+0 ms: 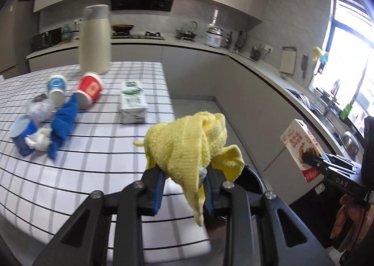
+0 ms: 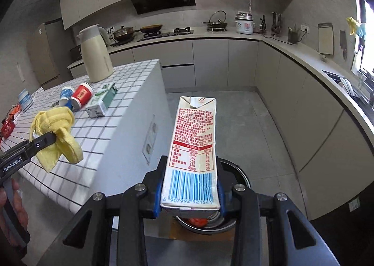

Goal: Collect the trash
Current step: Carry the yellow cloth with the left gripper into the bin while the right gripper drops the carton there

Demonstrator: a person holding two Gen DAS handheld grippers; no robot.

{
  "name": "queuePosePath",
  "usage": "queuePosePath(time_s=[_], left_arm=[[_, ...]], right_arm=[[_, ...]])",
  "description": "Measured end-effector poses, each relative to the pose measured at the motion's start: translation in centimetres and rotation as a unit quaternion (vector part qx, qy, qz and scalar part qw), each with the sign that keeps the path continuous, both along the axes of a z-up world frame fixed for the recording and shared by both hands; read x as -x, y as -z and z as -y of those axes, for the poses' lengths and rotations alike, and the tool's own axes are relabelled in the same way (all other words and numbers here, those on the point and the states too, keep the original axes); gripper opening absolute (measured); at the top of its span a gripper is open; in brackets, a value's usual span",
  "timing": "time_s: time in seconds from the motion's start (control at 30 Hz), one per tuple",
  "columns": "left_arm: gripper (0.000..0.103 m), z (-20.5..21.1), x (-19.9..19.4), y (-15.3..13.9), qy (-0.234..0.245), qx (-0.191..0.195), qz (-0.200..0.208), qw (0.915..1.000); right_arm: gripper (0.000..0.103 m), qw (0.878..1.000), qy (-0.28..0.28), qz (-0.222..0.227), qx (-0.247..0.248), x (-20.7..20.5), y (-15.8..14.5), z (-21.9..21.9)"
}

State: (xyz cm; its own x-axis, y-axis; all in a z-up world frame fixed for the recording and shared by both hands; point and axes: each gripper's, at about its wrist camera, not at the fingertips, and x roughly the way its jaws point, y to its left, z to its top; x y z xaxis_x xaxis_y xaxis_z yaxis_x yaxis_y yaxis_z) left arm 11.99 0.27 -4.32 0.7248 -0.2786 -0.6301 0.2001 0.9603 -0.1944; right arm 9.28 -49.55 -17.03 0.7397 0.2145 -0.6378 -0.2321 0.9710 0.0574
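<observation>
Now, through the left wrist camera, your left gripper (image 1: 182, 186) has its blue-padded fingers pinched on a soft, ribbed yellow cloth (image 1: 189, 144), which bunches above the jaws and trails a limp tail below them. You hold it just past the near edge of the table (image 1: 70, 177), whose white covering carries a dark grid of lines. A dark round bin (image 1: 251, 179) peeks out right behind the cloth, off the table's edge. Further onto the table lie a crumpled blue cloth (image 1: 63, 125), a tipped red paper cup (image 1: 90, 90), a tipped blue paper cup (image 1: 56, 88), another blue cup (image 1: 22, 135) with white tissue (image 1: 38, 140) beside it, and a flat green-and-white carton (image 1: 133, 104). A tall cream jug (image 1: 94, 39) stands at the table's far side. Off to the right of the table, your right gripper (image 1: 311, 160) holds a boxy milk carton (image 1: 299, 146).

Through the right wrist camera, your right gripper (image 2: 190, 193) is clamped on the barcode end of that milk carton (image 2: 194, 149), a long cardboard box with red print, pointing away from you. It hangs beside the table's end, directly above the round bin (image 2: 236, 177). To the left, over the table's (image 2: 116, 111) near edge, your left gripper (image 2: 46, 142) grips the yellow cloth (image 2: 56, 135), with your hand (image 2: 14, 207) low on its handle.
</observation>
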Motion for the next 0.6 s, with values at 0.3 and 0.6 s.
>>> queuePosePath(time_s=[0.3,0.6], left_arm=[[0.03,8.1,-0.7,3.2,0.054,-0.009,-0.038,0.9978],[0.03,12.5,-2.0,7.3,0.078,-0.025,-0.085,0.993]], right_arm=[[0.038,1.0,-0.001,-0.028,0.009,0.0,3.3,5.2],[0.038,0.997,-0.025,-0.063,0.021,-1.5,7.9,7.3]])
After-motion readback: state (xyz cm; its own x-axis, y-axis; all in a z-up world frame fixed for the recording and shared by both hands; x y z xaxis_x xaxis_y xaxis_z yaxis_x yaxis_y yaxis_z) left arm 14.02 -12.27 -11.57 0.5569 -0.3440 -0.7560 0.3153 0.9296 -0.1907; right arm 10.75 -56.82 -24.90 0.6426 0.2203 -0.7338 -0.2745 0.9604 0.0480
